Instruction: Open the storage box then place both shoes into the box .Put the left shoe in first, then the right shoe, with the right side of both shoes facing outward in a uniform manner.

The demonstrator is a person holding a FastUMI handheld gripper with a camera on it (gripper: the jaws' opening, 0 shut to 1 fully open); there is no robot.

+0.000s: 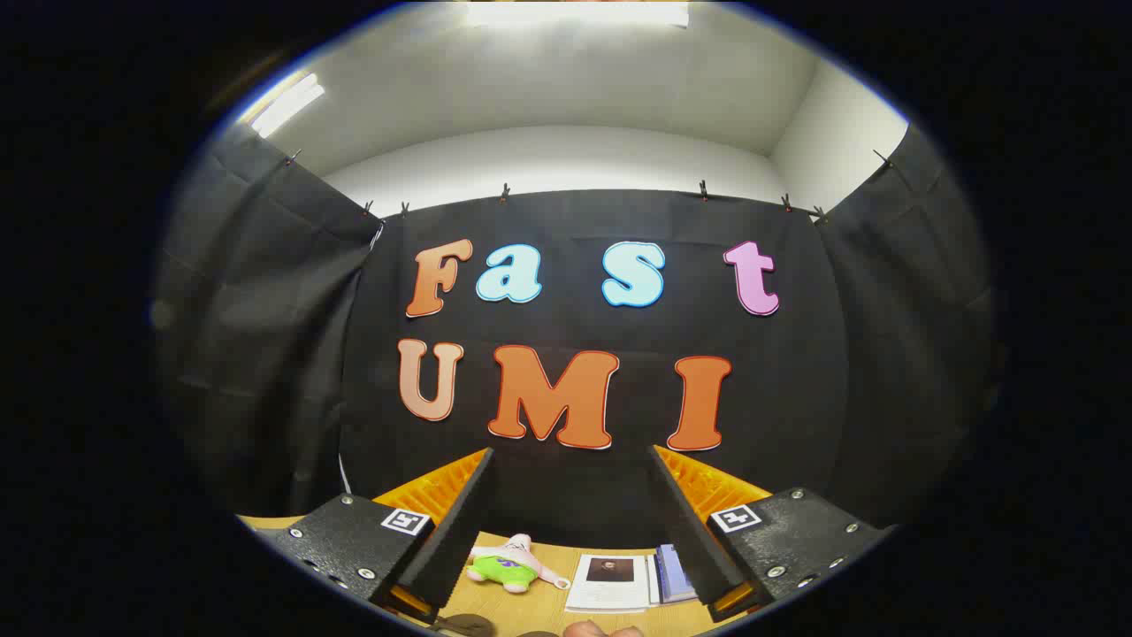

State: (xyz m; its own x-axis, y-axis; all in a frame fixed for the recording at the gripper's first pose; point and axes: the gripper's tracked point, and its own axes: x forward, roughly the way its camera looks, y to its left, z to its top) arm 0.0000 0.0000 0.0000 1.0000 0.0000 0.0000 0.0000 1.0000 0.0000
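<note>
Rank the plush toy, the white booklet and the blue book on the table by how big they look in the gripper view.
1. White booklet, largest.
2. Plush toy, somewhat smaller.
3. Blue book, smallest, though the open tool covers part of it, so its full size is unsure.
All three lie on the table beyond the fingers.

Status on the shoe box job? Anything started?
Nothing looks done. The gripper is open and empty, raised toward the booth wall. Between its fingers on the wooden table lie a plush toy and a booklet. Opening the box and placing both shoes all remain.
</note>
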